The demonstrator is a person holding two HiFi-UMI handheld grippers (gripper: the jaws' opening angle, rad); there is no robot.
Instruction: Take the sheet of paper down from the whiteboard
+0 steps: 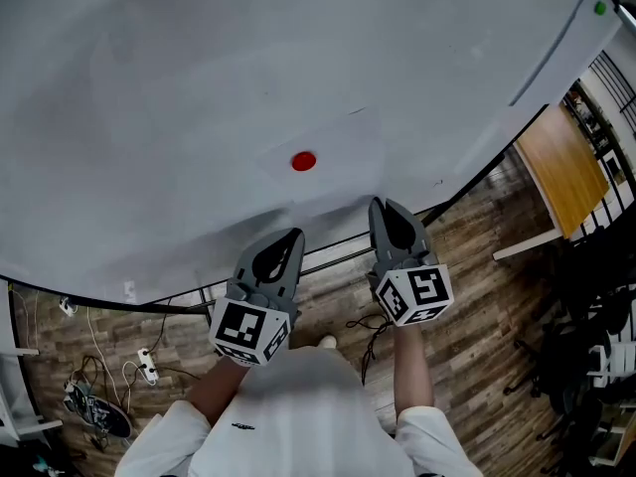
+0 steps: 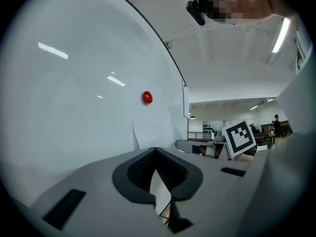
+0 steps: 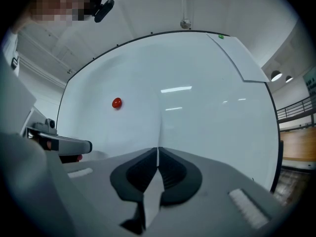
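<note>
A white sheet of paper (image 1: 328, 152) hangs on the whiteboard (image 1: 149, 97), pinned by a red round magnet (image 1: 303, 161). My left gripper (image 1: 290, 235) is at the sheet's lower left corner, my right gripper (image 1: 382, 205) at its lower right corner. In the left gripper view the jaws (image 2: 155, 149) are shut with the paper (image 2: 153, 125) pinched between the pads, and the magnet (image 2: 147, 97) sits above. The right gripper view shows the jaws (image 3: 158, 149) shut on the paper's edge (image 3: 138, 127), with the magnet (image 3: 116, 102) up to the left.
Below the whiteboard's dark bottom rail lies wooden floor (image 1: 477, 266). Cables and a power strip (image 1: 147, 366) are at the lower left, with shoes (image 1: 99, 412) beside them. A wooden tabletop (image 1: 561, 167) and dark chairs (image 1: 596, 356) stand at the right.
</note>
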